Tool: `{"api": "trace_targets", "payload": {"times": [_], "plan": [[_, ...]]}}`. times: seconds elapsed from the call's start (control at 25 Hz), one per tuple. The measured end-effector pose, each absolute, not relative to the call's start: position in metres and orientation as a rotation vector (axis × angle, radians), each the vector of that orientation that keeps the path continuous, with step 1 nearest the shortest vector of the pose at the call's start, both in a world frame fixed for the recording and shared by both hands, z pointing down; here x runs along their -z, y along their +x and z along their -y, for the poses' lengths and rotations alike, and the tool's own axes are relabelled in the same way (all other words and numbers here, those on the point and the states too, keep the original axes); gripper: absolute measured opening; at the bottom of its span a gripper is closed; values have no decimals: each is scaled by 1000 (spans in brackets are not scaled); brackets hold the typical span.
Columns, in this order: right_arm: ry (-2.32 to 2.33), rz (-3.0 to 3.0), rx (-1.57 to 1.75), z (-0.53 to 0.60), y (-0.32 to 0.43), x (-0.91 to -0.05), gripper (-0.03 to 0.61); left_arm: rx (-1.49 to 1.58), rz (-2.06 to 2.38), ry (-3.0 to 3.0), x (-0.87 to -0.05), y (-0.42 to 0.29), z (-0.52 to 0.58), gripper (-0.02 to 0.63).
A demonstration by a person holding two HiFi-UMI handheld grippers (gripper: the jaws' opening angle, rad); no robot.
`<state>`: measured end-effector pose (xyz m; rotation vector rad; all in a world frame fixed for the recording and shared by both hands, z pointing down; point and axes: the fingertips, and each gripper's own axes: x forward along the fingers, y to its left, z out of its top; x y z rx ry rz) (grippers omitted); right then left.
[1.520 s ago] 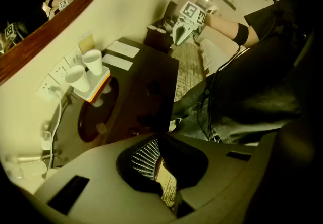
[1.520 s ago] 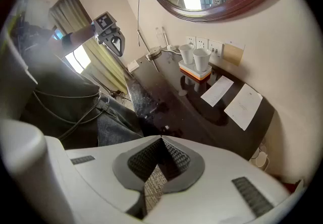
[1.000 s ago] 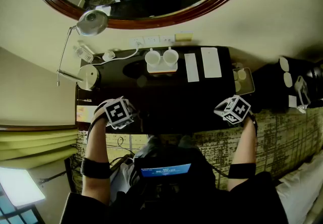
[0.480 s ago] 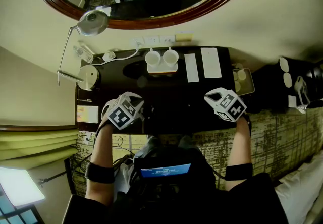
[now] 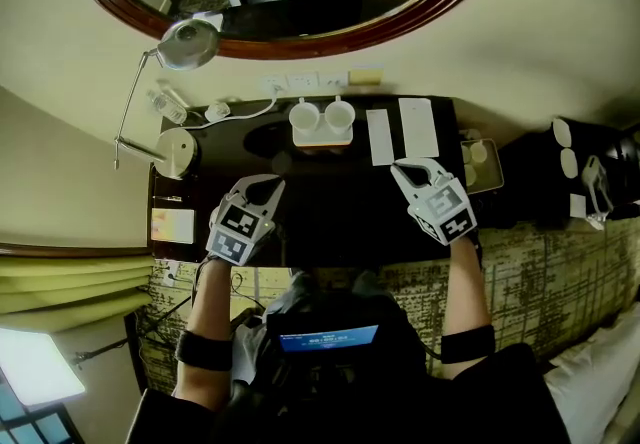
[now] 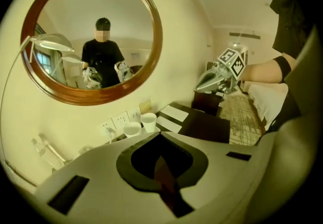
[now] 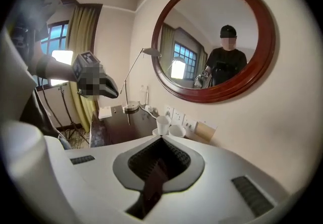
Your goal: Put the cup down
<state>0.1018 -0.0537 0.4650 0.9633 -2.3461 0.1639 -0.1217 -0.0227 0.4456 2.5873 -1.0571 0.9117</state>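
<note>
1. Standing side by side, two white cups [image 5: 303, 116] sat on a small pale tray [image 5: 322, 140] at the back of the dark desk [image 5: 330, 207], close to the wall. Neither gripper touched them.
2. Two white cards [image 5: 379, 135] lay flat on the desk just to the right of the tray.
3. The left gripper [image 5: 268, 186] hung over the desk's near left part, well apart from the cups. Its jaws were pressed together with nothing between them.
4. The right gripper [image 5: 405, 170] hung over the near right part, its tips near the lower ends of the cards. Its jaws were likewise closed and empty.
5. A desk lamp [image 5: 178, 44] stood at the desk's left end, and wall sockets [image 5: 300, 83] sat behind the cups.
6. An oval mirror [image 5: 400, 17] in a dark wooden frame hung above them, reflecting the person and both grippers.
</note>
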Motion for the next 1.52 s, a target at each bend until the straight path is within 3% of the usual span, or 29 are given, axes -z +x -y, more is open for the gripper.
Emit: {"api": "trace_targets", "payload": {"times": [0.36,0.6,0.96,1.16,1.52], "plan": [[1218,2519,-327,61,77,-446,20,-448,1331,2501,-445,-158,41,-11],[1384,2509,-492,58,85,-466,21,-414,1379,2482,-450,-160,38,-11],[1373,2473,-481,59,81,-480,28,-417,1327,2478,-453,-153,39,-11],[1356,2459,-430,66,73,-488,103,-445,1312,2458,-459,-154,39,-11],[1308,2470,-488,100,54,-532,363,-495,1313,2445,-470,-152,55,-11]]}}
